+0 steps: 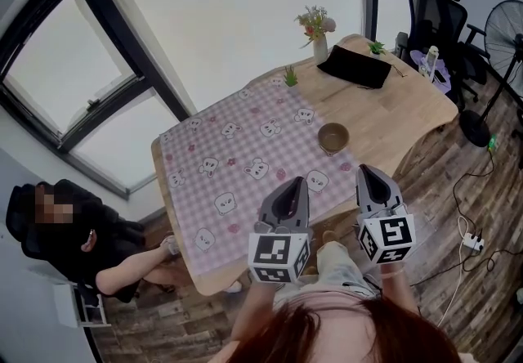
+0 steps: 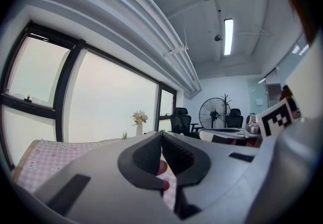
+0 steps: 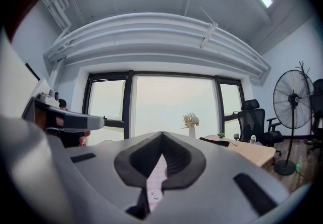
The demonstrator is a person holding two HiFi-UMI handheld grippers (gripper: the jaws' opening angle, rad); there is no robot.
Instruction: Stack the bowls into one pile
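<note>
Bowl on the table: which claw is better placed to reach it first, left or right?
Probably right: the right claw sits nearer the bowl; the left claw is farther off. Both are shut, empty.

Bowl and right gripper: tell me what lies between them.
Nothing but tablecloth: in the head view, the stretch from the right gripper to the bowl is bare pink checked cloth with small prints.

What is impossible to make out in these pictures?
Head view: the bowl is too small to tell whether it is one or several nested.
Gripper views: no bowl shows; each gripper's body fills the lower half.
Head view: the left gripper and right gripper cover part of the near edge of the table.
</note>
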